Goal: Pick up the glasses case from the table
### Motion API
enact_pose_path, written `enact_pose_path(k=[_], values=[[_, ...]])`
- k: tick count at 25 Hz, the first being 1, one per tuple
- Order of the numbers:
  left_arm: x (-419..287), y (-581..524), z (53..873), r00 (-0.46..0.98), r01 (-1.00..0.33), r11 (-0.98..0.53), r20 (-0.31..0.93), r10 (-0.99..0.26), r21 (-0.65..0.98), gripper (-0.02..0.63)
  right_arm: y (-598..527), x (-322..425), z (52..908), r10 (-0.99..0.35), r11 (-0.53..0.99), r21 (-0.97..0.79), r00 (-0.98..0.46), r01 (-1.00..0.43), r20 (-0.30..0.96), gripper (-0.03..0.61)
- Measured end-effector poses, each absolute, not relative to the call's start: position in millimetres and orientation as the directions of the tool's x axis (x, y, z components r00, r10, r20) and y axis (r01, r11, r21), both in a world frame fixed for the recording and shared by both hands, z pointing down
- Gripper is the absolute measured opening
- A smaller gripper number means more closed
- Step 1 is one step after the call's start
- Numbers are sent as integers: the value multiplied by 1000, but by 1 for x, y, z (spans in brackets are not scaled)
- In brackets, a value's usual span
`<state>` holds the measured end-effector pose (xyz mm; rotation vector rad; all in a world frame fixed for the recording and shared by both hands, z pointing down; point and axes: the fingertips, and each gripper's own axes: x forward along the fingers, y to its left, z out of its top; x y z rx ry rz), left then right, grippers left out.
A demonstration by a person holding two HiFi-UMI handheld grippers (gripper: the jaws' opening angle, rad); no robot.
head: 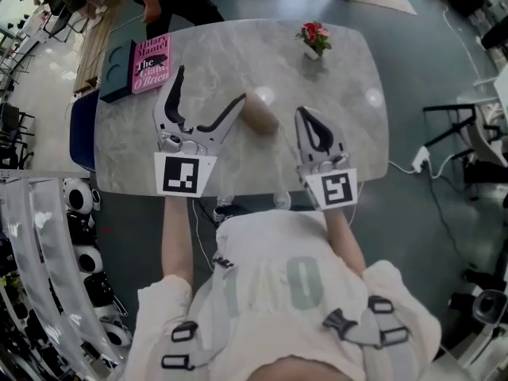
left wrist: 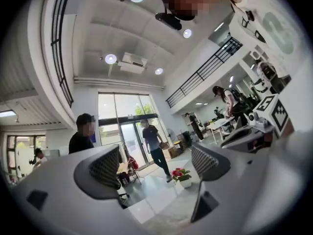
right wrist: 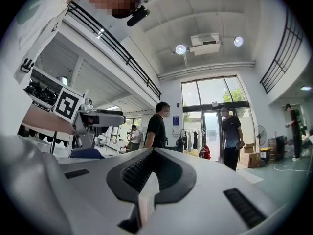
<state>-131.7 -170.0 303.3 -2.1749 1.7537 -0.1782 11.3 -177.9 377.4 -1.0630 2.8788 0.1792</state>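
On the grey surface, between the two tools, we find the glasses case: a tan, rounded body lying flat, its long axis running from far-left to near-right.

The left tool stands wide. Its own view shows both pads well apart with nothing between them, only the surface and the flower pot beyond. The right tool is closed, pads together on nothing.

Relation of concern: the case lies to the right of the left tool's gap, not inside it. The tip of that tool's right-hand jaw sits just beside the far-left end of the case (whether it touches, we cannot tell from the head view). The right tool lies near the case on its right side, apart from it.

Our judgement: the left tool is the one ready for the pick, being open and closest. It would need to shift right, and turn somewhat, so that the case enters the gap and the pads close across its short side, not along its length. A rounded body may roll or slide away if a jaw tip nudges it first. Books at the far left are well clear.
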Motion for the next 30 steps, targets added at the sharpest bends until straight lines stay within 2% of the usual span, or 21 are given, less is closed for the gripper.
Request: enact_pose_path(k=[5,9,12,17,22,30], values=[[-103,-195,304,467,-814,-420,-23,-884,-401,442,-182,26,388,-681,725,66,-728,-685,-78,2],[-82,-210,325,567,-619,-546,160,-808,-565,442,-184,35,395,-700,710,57,-712,-702,-59,2],[-65,-212,352,615,-452,-631,292,-732,-630,443,-185,40,402,-712,699,47,-701,-714,-42,2],[-62,-220,399,582,-197,-718,510,-634,-668,443,-186,44,409,-721,692,31,-693,-721,-23,2],[-67,-221,460,482,21,-817,722,-497,-576,443,-188,50,411,-734,679,27,-679,-734,-14,2],[-75,-213,546,332,237,-879,885,-327,-414,443,-191,63,423,-759,651,4,-651,-759,19,2]])
